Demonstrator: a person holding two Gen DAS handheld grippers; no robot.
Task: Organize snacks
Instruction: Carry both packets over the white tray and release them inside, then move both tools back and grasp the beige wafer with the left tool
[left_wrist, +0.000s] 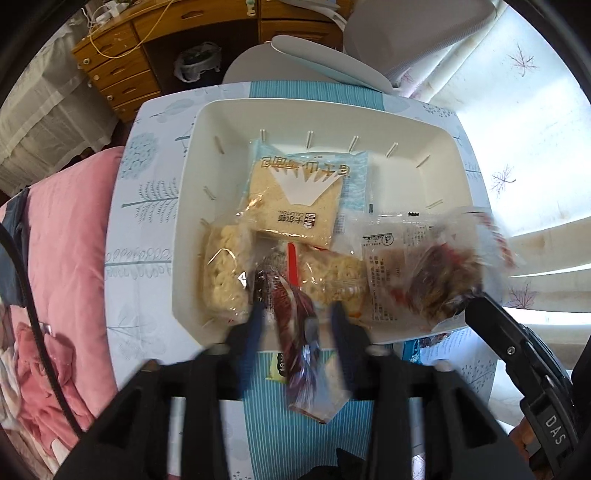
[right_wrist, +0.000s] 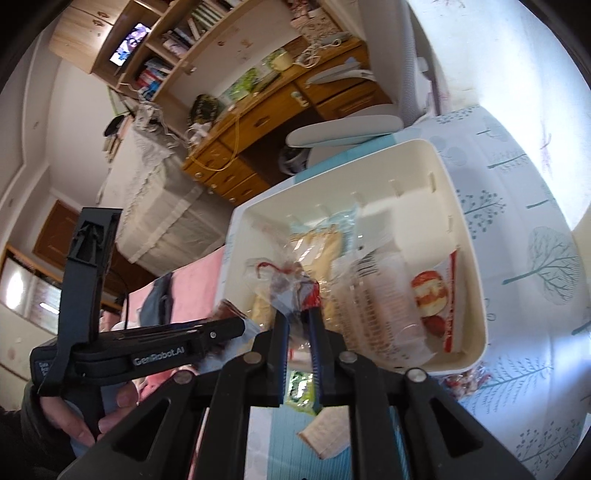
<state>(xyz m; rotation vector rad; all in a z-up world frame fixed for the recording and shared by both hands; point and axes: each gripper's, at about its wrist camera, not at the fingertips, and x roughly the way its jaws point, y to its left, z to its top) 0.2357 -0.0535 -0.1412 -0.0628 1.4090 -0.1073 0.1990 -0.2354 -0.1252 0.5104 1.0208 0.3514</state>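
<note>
Along the left edge of the table (left_wrist: 147, 229), a pink blanket (left_wrist: 70, 258) lies beside the patterned cloth, and just inside that edge sits the white bin (left_wrist: 192, 206) that takes the snacks. Against its left wall lies a pale noodle pack (left_wrist: 225, 269), with a toast packet (left_wrist: 295, 203) behind it toward the middle. Over the bin's near rim the left gripper (left_wrist: 295, 317) has its jaws set fairly wide, and a dark red wrapper (left_wrist: 295, 325) hangs between them; whether either pad grips it I cannot tell (motion blur smears it). Further right, the right gripper (right_wrist: 297, 321) has its jaws drawn narrow onto a clear bag of reddish-brown snacks (left_wrist: 439, 280), held above the bin's near right corner. Both packets hang partly outside the near rim, so letting go now could drop them onto the table rather than inside. Both tools also crowd one corner, and a bump might jar the loose red wrapper free.
</note>
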